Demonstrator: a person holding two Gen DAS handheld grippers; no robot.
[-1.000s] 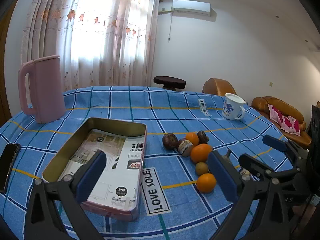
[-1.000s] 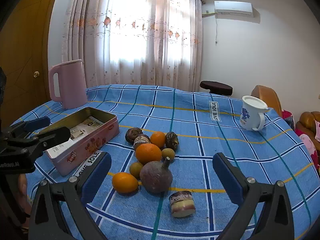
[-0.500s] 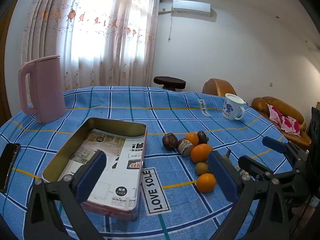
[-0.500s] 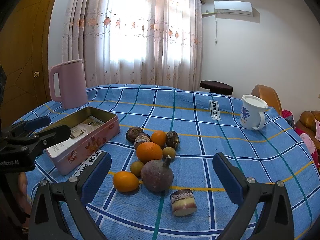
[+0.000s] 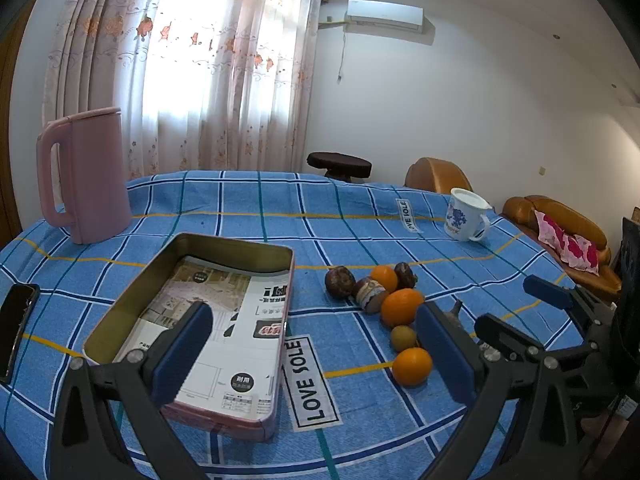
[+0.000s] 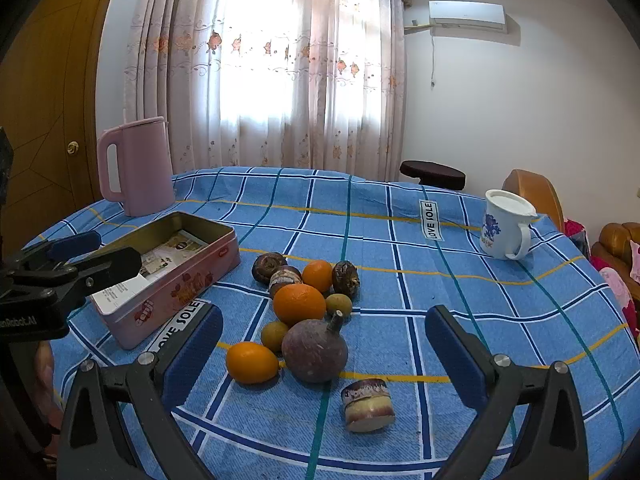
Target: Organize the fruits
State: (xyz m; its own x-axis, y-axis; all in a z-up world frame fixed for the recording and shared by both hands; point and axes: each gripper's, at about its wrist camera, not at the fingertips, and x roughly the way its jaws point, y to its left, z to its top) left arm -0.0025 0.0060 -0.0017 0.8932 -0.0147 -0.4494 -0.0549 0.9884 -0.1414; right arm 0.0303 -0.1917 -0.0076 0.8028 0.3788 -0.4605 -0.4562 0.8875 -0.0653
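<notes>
A blue checked tablecloth (image 6: 400, 240) covers the table from near edge to far edge. On its far left stands a pink jug (image 6: 138, 166), upright, handle to the left. Nearer, on the left, lies an open pink tin box (image 5: 224, 264) lined with printed paper (image 5: 224, 340); it holds no fruit. A white mug (image 6: 506, 226) with a blue print stands far right, well apart from the fruit. The left gripper (image 5: 312, 354) hovers above the near end of the box, jaws spread wide with nothing between them; its left finger overlaps the box interior in the left wrist view. The right gripper (image 6: 324, 354) hangs over the near side of the fruit cluster, jaws likewise wide open and holding nothing. The fruit sits in a loose group just right of the box. Largest is a dark purple round fruit (image 6: 315, 350) with a stem, at the near side. Behind it is a large orange (image 6: 299, 304), touching a cut brown piece (image 6: 285, 278). A smaller orange (image 6: 251, 362) lies near left, just beside the purple fruit. A third orange (image 6: 317, 276) sits farther back, between two dark brown fruits (image 6: 269, 266). Two small green-brown fruits (image 6: 275, 335) flank the large orange. A short cut chunk (image 6: 368, 404) lies alone at the near right. A black phone (image 5: 16, 320) lies at the far left edge.
</notes>
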